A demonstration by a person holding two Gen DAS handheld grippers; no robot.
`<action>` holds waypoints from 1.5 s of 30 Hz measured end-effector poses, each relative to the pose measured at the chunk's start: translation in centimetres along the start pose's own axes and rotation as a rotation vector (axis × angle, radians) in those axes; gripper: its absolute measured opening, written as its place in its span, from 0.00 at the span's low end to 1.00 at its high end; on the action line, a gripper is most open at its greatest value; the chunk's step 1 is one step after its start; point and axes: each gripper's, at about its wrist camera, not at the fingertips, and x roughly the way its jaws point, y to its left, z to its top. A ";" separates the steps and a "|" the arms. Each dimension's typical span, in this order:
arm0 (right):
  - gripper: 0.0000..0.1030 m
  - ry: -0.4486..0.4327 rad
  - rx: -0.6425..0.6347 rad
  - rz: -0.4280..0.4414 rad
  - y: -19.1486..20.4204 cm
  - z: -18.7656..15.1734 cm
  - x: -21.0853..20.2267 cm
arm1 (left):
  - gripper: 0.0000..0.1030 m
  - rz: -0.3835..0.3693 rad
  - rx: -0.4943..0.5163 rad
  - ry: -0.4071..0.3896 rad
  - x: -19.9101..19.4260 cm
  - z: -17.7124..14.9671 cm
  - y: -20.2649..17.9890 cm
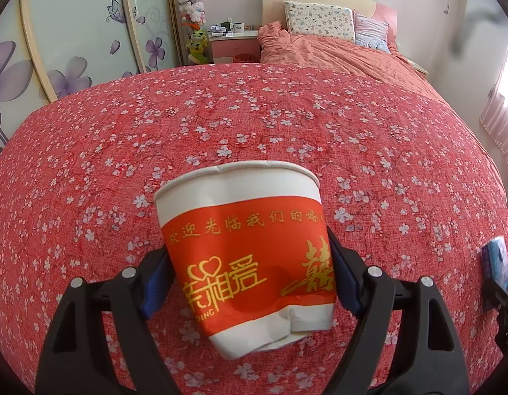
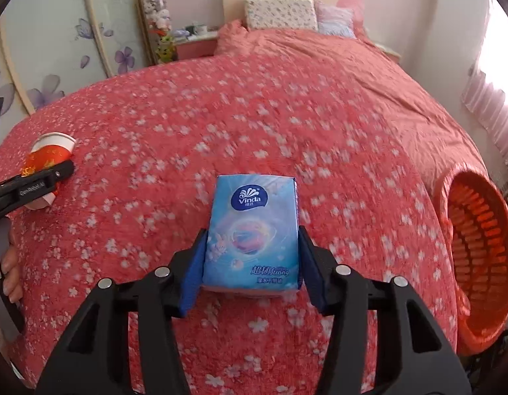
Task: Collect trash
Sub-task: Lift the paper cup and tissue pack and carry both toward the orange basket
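Observation:
My left gripper (image 1: 249,263) is shut on a crumpled red and white paper cup (image 1: 244,250) with gold lettering, held upright above the red flowered bedspread (image 1: 254,115). The cup (image 2: 51,151) and left gripper (image 2: 56,176) also show at the far left of the right wrist view. My right gripper (image 2: 252,250) is shut on a blue Vinda tissue pack (image 2: 252,227), held over the bedspread (image 2: 287,115). The pack (image 1: 494,263) also shows at the right edge of the left wrist view.
An orange slatted plastic basket (image 2: 478,250) stands by the bed's right side. Pillows (image 1: 320,21) and a rumpled orange duvet (image 1: 336,52) lie at the far end. A pink nightstand (image 1: 234,44) and a wardrobe (image 1: 72,39) stand at the back left.

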 end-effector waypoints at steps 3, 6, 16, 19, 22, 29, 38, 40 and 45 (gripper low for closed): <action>0.52 -0.005 -0.014 0.004 0.3 0.3 0.4 | 0.76 0.000 0.000 0.000 0.0 0.0 0.0; 0.53 0.008 -0.008 0.012 0.1 0.0 1.0 | 0.77 0.001 0.000 0.000 0.0 0.0 0.0; 0.56 -0.007 0.010 0.025 -0.4 -0.3 1.0 | 0.77 -0.004 -0.009 -0.002 0.3 0.4 0.3; 0.55 -0.013 0.030 0.041 -1.0 -0.4 0.9 | 0.77 -0.049 -0.020 -0.015 -0.4 -0.3 1.2; 0.56 -0.013 0.032 0.047 -1.0 -0.4 0.9 | 0.76 -0.057 -0.019 -0.019 -1.0 -0.9 1.5; 0.51 -0.011 0.006 0.029 -0.7 -0.6 0.7 | 0.75 -0.019 0.001 -0.032 -1.7 -1.6 1.2; 0.47 -0.080 0.044 0.074 -2.1 -0.8 -2.3 | 0.75 -0.021 0.035 -0.070 -5.1 -1.3 0.0; 0.47 -0.100 0.043 0.073 -2.4 -0.5 -3.2 | 0.75 -0.027 0.042 -0.084 -6.1 -1.0 -0.5; 0.47 -0.167 0.039 0.065 -2.9 0.1 -6.3 | 0.75 -0.047 0.060 -0.125 -9.1 -0.5 -2.4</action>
